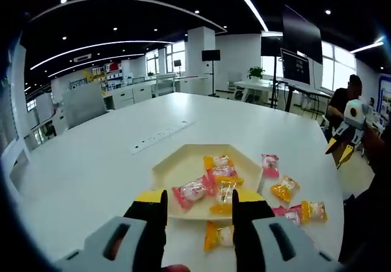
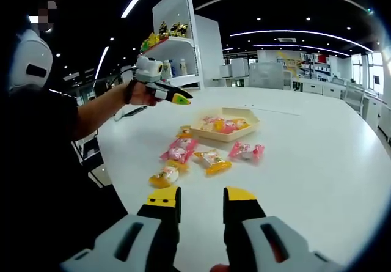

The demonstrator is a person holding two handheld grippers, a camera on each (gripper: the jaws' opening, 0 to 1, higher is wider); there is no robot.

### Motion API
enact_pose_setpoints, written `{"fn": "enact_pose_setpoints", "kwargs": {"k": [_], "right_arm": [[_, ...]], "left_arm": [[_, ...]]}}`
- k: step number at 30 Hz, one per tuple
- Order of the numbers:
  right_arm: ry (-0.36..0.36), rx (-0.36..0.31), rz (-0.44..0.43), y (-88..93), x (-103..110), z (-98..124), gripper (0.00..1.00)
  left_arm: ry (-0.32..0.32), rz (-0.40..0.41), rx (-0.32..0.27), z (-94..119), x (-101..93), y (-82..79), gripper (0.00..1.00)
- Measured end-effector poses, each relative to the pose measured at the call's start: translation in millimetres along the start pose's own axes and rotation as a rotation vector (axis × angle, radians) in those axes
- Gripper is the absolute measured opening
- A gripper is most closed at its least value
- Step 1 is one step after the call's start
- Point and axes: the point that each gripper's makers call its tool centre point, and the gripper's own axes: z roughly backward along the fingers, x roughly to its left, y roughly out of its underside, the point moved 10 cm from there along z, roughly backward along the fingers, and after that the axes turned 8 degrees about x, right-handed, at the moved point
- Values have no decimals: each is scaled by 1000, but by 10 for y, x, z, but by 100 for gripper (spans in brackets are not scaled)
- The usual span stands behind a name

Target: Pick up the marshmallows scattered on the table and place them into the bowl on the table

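Marshmallows [image 1: 194,191] partly fill the bowl [image 1: 177,165] on my white desk [image 1: 91,162], several more [image 2: 177,150] lie loose beside it, and I see my left gripper [image 1: 198,206] and right gripper [image 2: 201,202] both open, holding nothing.

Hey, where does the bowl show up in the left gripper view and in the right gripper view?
Left gripper view: the bowl sits low and centre, just beyond the left gripper, with wrapped marshmallows inside.
Right gripper view: the bowl lies mid-picture, slightly above centre, past the loose marshmallows.
Shared landmark: the pink marshmallow lying alone on the white table beside the bowl.
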Motion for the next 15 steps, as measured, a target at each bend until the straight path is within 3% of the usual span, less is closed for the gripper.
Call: {"fn": "enact_pose_setpoints", "kwargs": {"k": [15], "right_arm": [[-3, 2, 4, -16, 31, -13, 28]], "left_arm": [[2, -5, -13, 220, -83, 96, 43]]}}
